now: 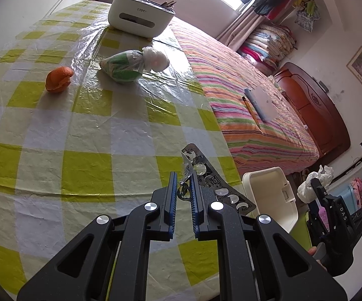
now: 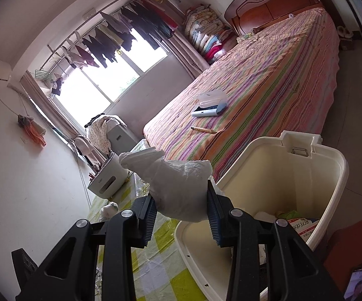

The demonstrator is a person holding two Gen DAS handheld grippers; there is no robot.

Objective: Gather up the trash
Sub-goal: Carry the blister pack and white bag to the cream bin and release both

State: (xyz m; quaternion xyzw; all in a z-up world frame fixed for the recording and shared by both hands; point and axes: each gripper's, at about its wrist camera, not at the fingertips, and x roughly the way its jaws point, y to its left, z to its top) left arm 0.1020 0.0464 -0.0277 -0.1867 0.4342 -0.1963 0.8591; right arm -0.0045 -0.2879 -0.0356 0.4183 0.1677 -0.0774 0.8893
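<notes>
Currently left gripper (image 1: 184, 183) is clamped on an empty blister pack (image 1: 206, 175) above the checked table (image 1: 80, 135). Right gripper (image 2: 181, 200) pinches a crumpled white tissue (image 2: 178, 188) beside the cream bin's (image 2: 331, 165) rim.

Tablecloth (image 1: 85, 135): yellow-green & white check, under clear glossy plastic film. Peel (image 1: 58, 79): orange. Knotted bag (image 1: 128, 66): clear/white w/ green & white contents. Tissue box (image 1: 139, 15): white, dark slot. Blister pack (image 1: 213, 175): silver foil, dark print, clear bubbles. Left gripper (image 1: 184, 183) & right gripper (image 2: 181, 200): black bodies, blue ribbed pads, silver bolts. Crumpled tissue (image 2: 176, 185): white. Bin (image 2: 331, 175): cream inside & out; contents incl. green item & white pkg w/ red print. Bedspread (image 2: 268, 87): multicolour stripes, orange, pink, purple, green. Headboard (image 1: 313, 107): reddish-brown wood. Walls: white.
</notes>
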